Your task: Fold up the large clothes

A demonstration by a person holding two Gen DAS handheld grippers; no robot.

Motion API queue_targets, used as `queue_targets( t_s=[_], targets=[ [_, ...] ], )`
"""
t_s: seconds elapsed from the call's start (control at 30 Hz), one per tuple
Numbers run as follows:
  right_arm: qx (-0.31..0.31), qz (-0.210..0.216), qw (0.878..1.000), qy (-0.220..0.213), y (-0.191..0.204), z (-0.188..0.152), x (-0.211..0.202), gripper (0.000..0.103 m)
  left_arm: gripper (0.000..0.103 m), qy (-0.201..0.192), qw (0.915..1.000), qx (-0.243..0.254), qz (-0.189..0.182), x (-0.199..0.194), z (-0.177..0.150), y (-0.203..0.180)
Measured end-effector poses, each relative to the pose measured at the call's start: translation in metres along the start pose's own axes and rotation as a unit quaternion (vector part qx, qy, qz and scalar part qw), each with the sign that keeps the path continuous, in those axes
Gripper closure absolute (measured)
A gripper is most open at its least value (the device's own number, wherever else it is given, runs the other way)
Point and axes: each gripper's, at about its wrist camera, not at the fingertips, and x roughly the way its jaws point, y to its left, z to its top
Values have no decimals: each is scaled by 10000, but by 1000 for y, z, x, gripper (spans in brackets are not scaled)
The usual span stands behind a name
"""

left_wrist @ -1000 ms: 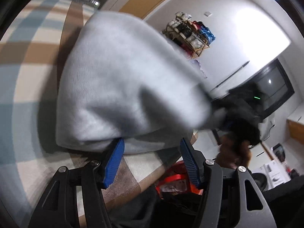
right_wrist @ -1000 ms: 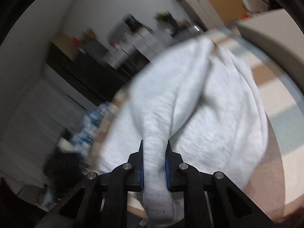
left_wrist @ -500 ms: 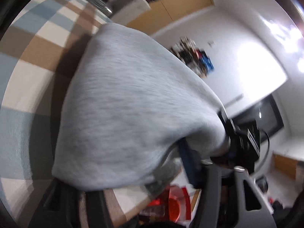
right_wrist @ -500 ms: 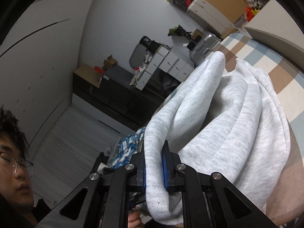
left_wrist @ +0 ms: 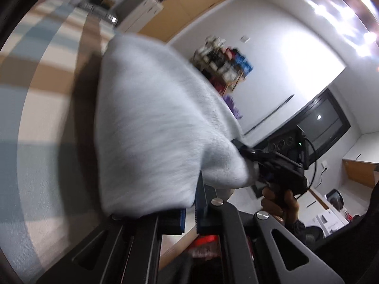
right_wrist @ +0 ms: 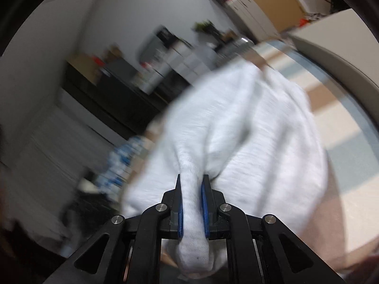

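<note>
Left wrist view: your left gripper point(left_wrist: 189, 207) has its blue-padded fingers point(left_wrist: 200, 203) drawn together, and the lower edge of the grey garment point(left_wrist: 151, 127) drops right at them; the cloth covers the fingertips, so you cannot see how much fabric is pinched, though the hem does run into the narrow gap. The garment is a soft, heathered knit, fleecy and thick, bulging upward from the gripper in a rounded tent shape. It hangs over a checked cover point(left_wrist: 40, 90) of pale blue, tan and cream squares, which spreads to the garment's left. To the garment's right, your right gripper point(left_wrist: 251, 158) bites another bunched corner of it, with your hand point(left_wrist: 279, 203) wrapped round the black handle. Motion blur smears the shelf and boxes behind the garment.

Right wrist view: your right gripper point(right_wrist: 192, 203) is clamped on a rolled, ribbed band of the grey garment point(right_wrist: 248, 137); the band squeezes between the blue pads point(right_wrist: 205, 213) and spills out below them as a blunt rounded end. Beyond the pads the fabric fans into deep, soft folds. The checked cover point(right_wrist: 341, 127) shows to the garment's right. Everything left of the garment is too blurred to name.
</note>
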Motion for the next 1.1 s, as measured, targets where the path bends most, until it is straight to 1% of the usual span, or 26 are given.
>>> queue_targets(
  t_s=[0.03, 0.13, 0.23, 0.27, 0.33, 0.4, 0.47, 0.5, 0.53, 0.6, 0.67, 0.7, 0.73, 0.77, 0.8, 0.83, 0.87, 0.9, 0.97, 1.0, 1.03, 1.1],
  targets=[
    [-11, -101, 9999, 79, -5, -5, 6, 86, 102, 86, 10000, -34, 33, -1, -2, 6],
    [126, 25, 9999, 9, -12, -7, 6, 86, 102, 163, 9997, 35, 158, -15, -7, 6],
    [117, -27, 9999, 18, -11, -5, 6, 81, 102, 337, 9989, 211, 267, -22, -9, -4],
    [151, -3, 9999, 49, -11, -5, 5, 78, 102, 352, 9980, 411, 314, -24, -9, -17],
    [221, 23, 9997, 74, -10, -5, 4, 75, 102, 244, 9956, 810, 404, -34, -10, -36],
    [238, 31, 9997, 89, -10, -7, 2, 73, 102, 117, 9930, 1119, 365, -41, -7, -53],
    [154, 8, 9998, 83, -8, -11, 1, 73, 92, -87, 9899, 1379, 320, -48, -2, -67],
    [109, -14, 9999, 72, -7, -14, 1, 73, 81, -172, 9874, 1530, 370, -49, 3, -73],
    [109, -23, 9999, 49, -6, -16, 1, 73, 74, -261, 9826, 1746, 569, -44, 10, -81],
    [122, -37, 9999, 89, -5, -19, 3, 73, 74, -255, 9742, 2016, 977, -22, 22, -88],
    [72, -74, 9998, 176, -3, -19, 1, 73, 74, -114, 9697, 2157, 1140, 9, 29, -89],
    [37, -111, 9996, 262, -2, -18, -2, 73, 79, 52, 9675, 2213, 1219, 26, 29, -86],
    [-7, -169, 9992, 355, -1, -16, -4, 73, 90, 201, 9637, 2301, 1342, 37, 25, -83],
    [-27, -243, 9987, 450, 1, -15, -6, 72, 91, 367, 9570, 2438, 1525, 45, 20, -80],
    [-38, -356, 9979, 538, 4, -11, -10, 70, 91, 429, 9495, 2635, 1649, 48, 15, -81],
    [-46, -407, 9980, 488, 7, -7, -15, 63, 91, 483, 9444, 2798, 1656, 47, 10, -81],
    [-77, -396, 9986, 337, 9, -1, -22, 58, 91, 538, 9439, 2822, 1628, 42, 8, -80],
    [-132, -303, 9994, 78, 11, 9, -28, 56, 91, 583, 9453, 2791, 1587, 40, 8, -77],
    [-127, -146, 9993, -332, 10, 29, -31, 39, 91, 595, 9472, 2745, 1545, 40, 9, -76],
    [-69, -133, 9988, -467, 6, 42, -26, 36, 91, 589, 9459, 2778, 1568, 41, 8, -77],
    [33, -175, 9985, -521, 1, 53, -18, 35, 91, 580, 9448, 2804, 1596, 42, 8, -78],
    [367, -156, 9983, -431, -12, 77, 7, 35, 91, 575, 9437, 2814, 1641, 43, 9, -81]
  ],
)
